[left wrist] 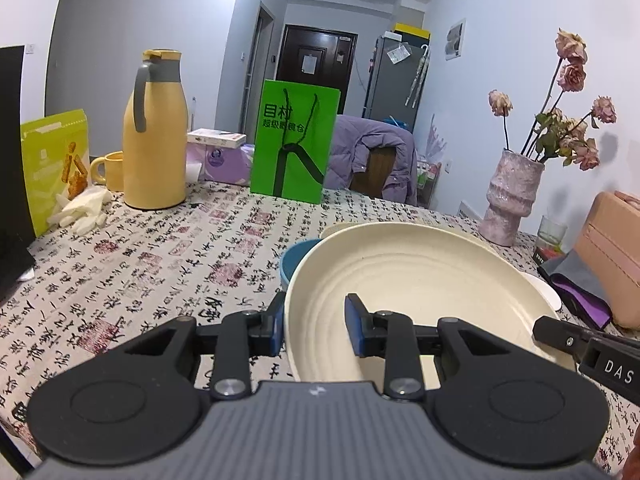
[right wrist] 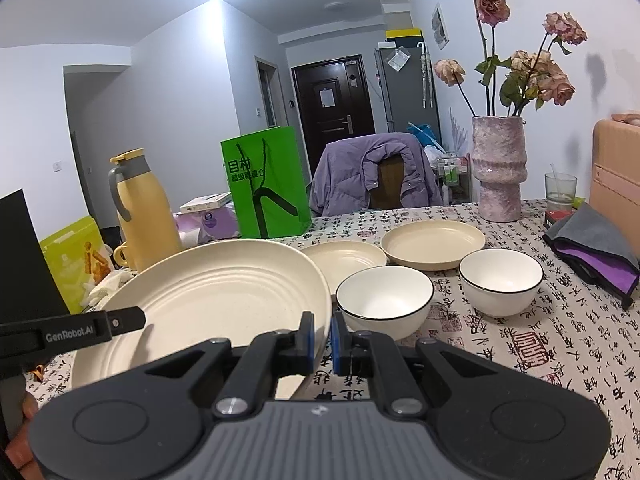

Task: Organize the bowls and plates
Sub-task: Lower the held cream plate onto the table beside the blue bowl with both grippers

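Plates (right wrist: 208, 304) number three, white bowls (right wrist: 384, 300) two.

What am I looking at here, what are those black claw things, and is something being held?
Those claws are two hand-held grippers; a person carries one in each hand, and each has a camera looking forward along its fingers. One picture comes from the left gripper, the other from the right gripper.

Both are clamped on opposite edges of the same large cream plate, which sits tilted over the table with its calligraphy-print cloth.

Also on the table: two smaller cream plates, two white bowls with dark rims, and a blue bowl behind the held plate. Farther back stand a yellow jug, a green bag and a vase of dried roses.
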Demonstrator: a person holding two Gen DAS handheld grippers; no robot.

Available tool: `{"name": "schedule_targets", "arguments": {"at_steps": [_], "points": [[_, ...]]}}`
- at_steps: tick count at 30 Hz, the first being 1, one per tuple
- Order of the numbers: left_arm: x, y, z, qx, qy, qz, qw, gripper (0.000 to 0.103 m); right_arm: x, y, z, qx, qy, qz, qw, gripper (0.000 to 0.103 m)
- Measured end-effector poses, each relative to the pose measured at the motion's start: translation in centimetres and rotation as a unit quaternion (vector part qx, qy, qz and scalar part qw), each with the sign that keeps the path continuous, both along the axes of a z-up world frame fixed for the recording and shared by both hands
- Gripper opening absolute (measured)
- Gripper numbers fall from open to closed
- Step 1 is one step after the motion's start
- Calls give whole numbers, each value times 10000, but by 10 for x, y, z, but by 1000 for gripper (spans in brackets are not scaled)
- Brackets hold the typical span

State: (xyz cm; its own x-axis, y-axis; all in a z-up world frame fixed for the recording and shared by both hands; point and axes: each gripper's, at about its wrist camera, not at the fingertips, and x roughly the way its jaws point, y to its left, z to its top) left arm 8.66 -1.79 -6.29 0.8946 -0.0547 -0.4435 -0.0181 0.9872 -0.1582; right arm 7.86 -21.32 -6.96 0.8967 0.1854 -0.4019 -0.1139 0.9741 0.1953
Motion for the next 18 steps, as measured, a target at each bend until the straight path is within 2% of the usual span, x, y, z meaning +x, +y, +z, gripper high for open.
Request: {"name": "schedule_targets", "arguments": {"at_steps": [18], "points": [[4,-12,-25,62,220,-266,9994,30,-4,-20,-26,155,188,-77,9997,8]]}}
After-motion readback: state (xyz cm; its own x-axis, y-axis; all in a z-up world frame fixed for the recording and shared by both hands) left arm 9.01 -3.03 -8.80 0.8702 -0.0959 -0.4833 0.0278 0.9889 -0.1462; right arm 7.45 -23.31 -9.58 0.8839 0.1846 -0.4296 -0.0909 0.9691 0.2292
